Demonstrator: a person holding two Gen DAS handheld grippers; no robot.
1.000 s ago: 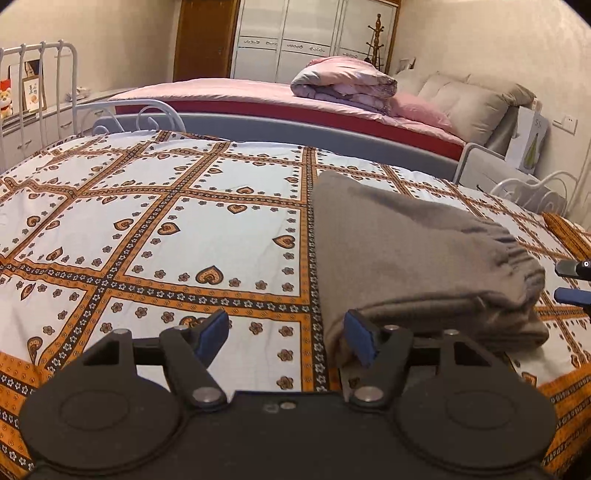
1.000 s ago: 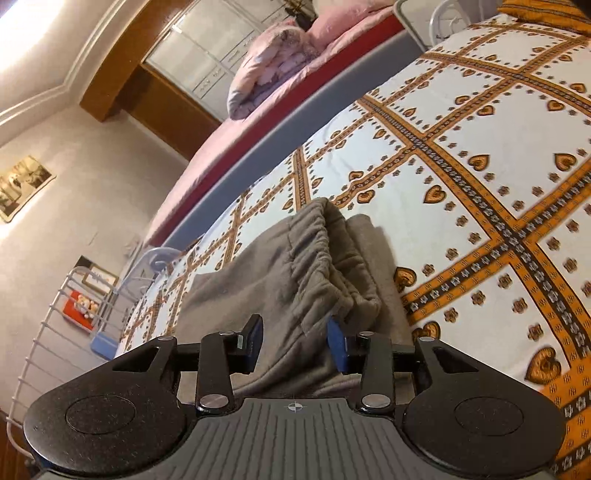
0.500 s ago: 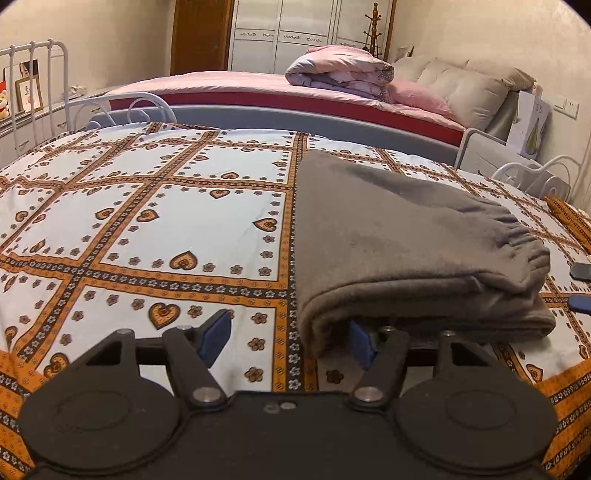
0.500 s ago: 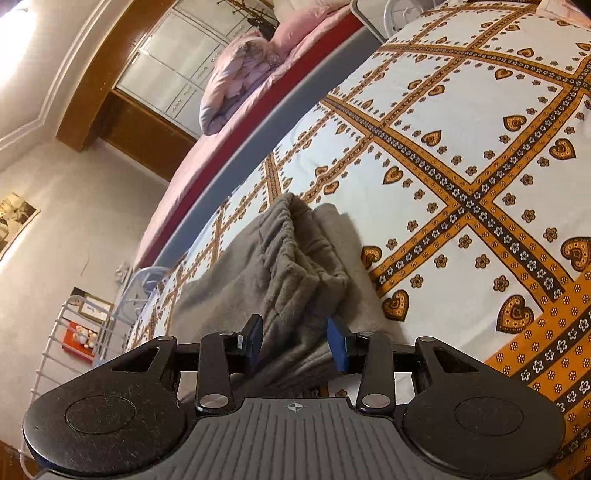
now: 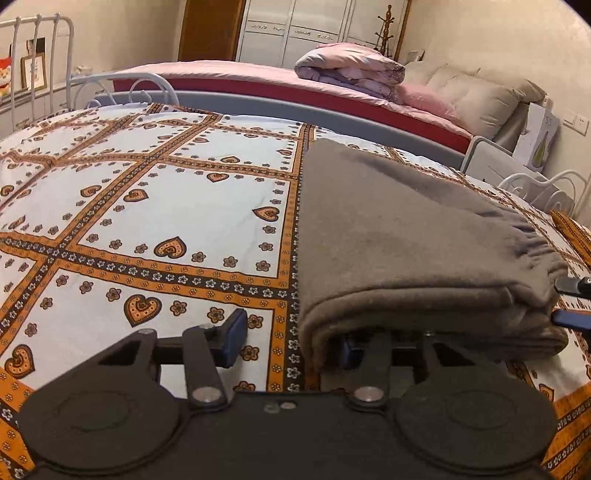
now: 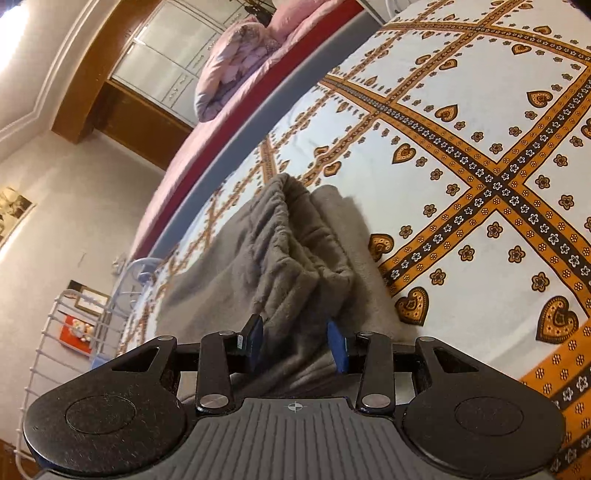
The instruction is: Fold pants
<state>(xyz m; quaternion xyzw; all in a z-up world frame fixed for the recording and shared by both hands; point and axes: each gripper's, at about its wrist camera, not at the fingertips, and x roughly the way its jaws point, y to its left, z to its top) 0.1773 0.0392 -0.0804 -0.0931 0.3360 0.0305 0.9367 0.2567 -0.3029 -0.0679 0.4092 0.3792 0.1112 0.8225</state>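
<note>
While both tools sit low at the near edge of the bed, the scene reads like this, nearest first.

Left tool [image 5: 291, 334]: jaws spread wide; its left blue pad rests over the bedspread, its right pad is tucked under the near folded edge of the pants, mostly hidden by cloth. Nothing is clamped.

Right tool [image 6: 295, 345]: jaws apart, with grey cloth lying between the two blue pads; whether the pads touch the cloth cannot be told. In the left view its tips [image 5: 572, 301] show at the far right, beside the waistband end.

Pants [image 5: 399, 236]: grey, soft fabric, folded into a thick rectangular stack, lying flat on the bed to the right of the left tool. The gathered elastic waistband [image 6: 291, 236] is at the stack's right end, facing the right tool.

Bedspread [image 5: 155, 206]: white with orange bands, hearts and small flowers, covering the bed under the pants.

Second bed [image 5: 236, 74]: behind, pink sheet, with a rolled pink quilt [image 5: 351, 72] on it.

Wardrobe [image 5: 317, 29]: white doors against the far wall.
</note>
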